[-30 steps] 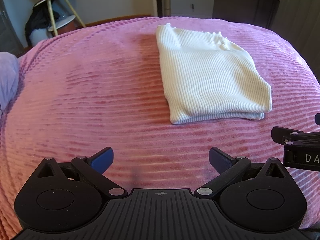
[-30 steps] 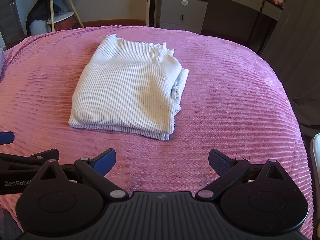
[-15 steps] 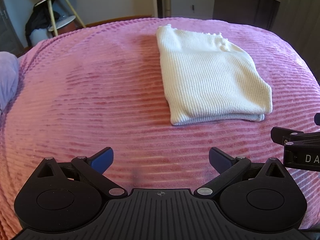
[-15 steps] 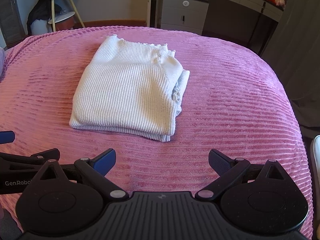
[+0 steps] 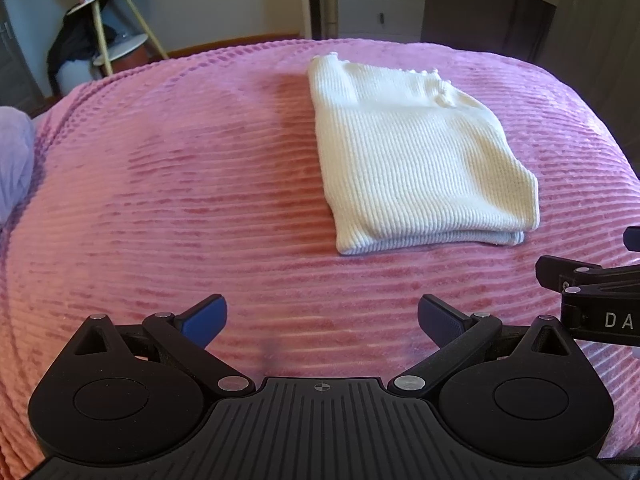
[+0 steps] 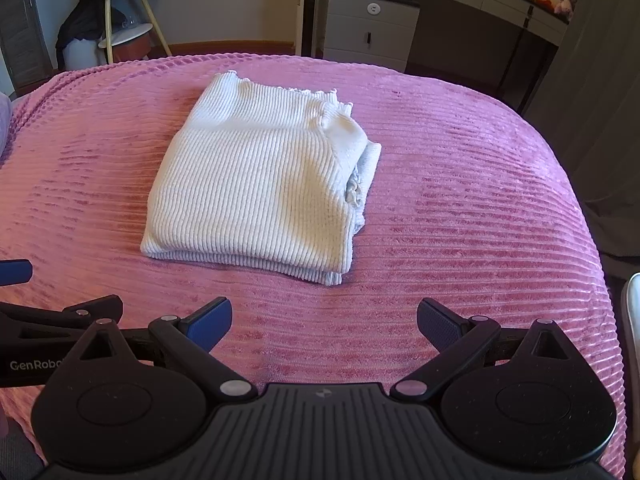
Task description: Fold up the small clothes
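A white ribbed knit garment [image 5: 412, 160] lies folded into a rectangle on the pink ribbed blanket [image 5: 180, 200]; it also shows in the right wrist view [image 6: 256, 188], with a bunched edge sticking out on its right side. My left gripper [image 5: 322, 316] is open and empty, above the blanket, near of the garment and to its left. My right gripper [image 6: 324, 320] is open and empty, just near of the garment's front edge. Each gripper shows at the edge of the other's view.
The blanket [image 6: 460, 220] covers a bed that drops off at the far and right edges. A lilac cloth [image 5: 14, 160] lies at the bed's left edge. Beyond stand a tripod side table [image 5: 112, 20] and a grey cabinet [image 6: 368, 28].
Both views have shifted only slightly. The garment lies as before and both grippers stay open.
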### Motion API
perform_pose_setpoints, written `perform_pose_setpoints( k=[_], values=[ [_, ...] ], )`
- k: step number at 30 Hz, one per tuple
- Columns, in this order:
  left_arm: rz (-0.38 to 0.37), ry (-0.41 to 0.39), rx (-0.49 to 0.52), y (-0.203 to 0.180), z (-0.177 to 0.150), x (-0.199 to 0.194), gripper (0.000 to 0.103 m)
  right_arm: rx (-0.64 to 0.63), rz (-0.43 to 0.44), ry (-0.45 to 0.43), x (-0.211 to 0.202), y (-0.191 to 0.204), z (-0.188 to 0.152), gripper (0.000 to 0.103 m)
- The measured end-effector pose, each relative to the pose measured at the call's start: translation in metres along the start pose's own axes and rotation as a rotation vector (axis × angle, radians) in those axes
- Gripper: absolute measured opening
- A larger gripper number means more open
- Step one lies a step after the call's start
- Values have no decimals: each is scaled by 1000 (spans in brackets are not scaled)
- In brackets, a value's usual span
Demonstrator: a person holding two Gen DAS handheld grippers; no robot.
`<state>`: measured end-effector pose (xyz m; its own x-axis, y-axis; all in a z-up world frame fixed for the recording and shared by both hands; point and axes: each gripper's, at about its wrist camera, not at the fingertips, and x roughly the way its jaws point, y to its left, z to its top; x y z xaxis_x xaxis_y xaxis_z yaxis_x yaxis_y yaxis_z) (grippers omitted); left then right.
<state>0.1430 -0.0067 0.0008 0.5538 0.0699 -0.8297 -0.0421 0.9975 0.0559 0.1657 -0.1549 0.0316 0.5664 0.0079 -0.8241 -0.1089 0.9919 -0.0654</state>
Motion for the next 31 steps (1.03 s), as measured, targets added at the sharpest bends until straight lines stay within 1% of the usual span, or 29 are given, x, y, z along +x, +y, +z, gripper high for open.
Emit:
perform_pose_setpoints(
  k=[17,23,31],
  values=[
    [-13,-12,9,-1,4,-3,103,-1,6,-8,-4,-2,3,99],
    [-8,-37,25,-3,3,-6,103,0,4,-13,-5,-3,3,99],
    [4,-26,34,-3,0,-3,103,2,4,-14,-6,-6,2,99]
  ],
)
